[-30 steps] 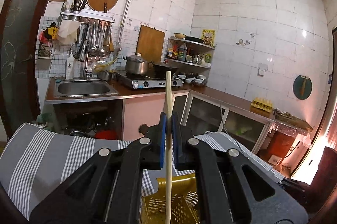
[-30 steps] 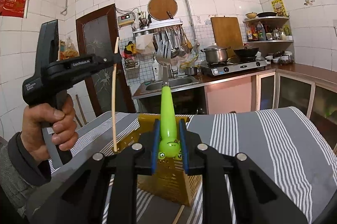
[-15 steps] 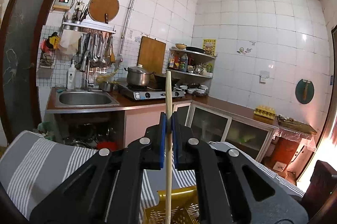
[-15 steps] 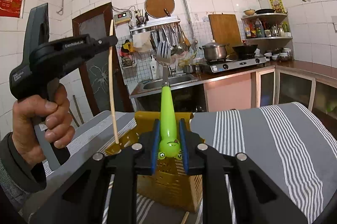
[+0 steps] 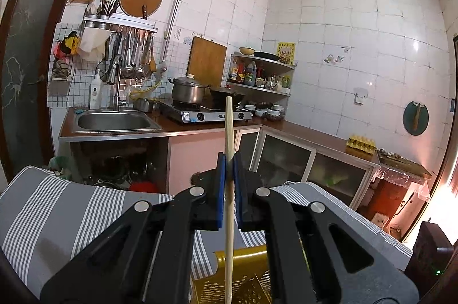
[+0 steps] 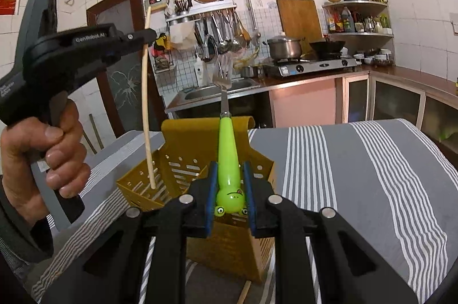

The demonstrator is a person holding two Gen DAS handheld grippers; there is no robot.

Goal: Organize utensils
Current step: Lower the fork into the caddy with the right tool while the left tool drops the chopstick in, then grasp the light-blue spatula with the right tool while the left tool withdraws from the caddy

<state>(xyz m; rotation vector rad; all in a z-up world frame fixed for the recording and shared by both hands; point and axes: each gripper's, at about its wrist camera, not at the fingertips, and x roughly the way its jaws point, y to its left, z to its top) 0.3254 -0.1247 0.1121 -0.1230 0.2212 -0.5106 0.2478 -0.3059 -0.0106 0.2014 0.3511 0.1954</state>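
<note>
While both grippers carry a utensil above the yellow basket (image 6: 183, 143), the deciding relation is how each long axis stands against the basket's open top. The left gripper (image 5: 228, 183) has its blue pads pressed tight on a wooden chopstick (image 5: 229, 149), which runs straight up and down through the middle of the left wrist frame. In the right wrist frame the same chopstick (image 6: 146, 103) hangs at centre left from the left gripper (image 6: 143, 36), near upright, and its lower tip lies over or just inside the left compartment of the basket; whether it touches the slotted floor cannot be told. The person's hand (image 6: 43, 158) grips that tool's handle at the left edge.

The right gripper (image 6: 229, 189) pinches the fat end of a green-handled fork (image 6: 227, 149) between its pads. The fork points away from the camera, tines (image 6: 223, 69) up toward the frame's centre, and its handle lies across the basket's near rim rather than standing in it.

Judgement: the chopstick is already aligned for a straight drop and is nearer to seating. The fork likely needs tipping upright before release. A second stick (image 6: 244, 292) lies on the striped cloth (image 6: 357, 189) at bottom centre, outside the basket.
</note>
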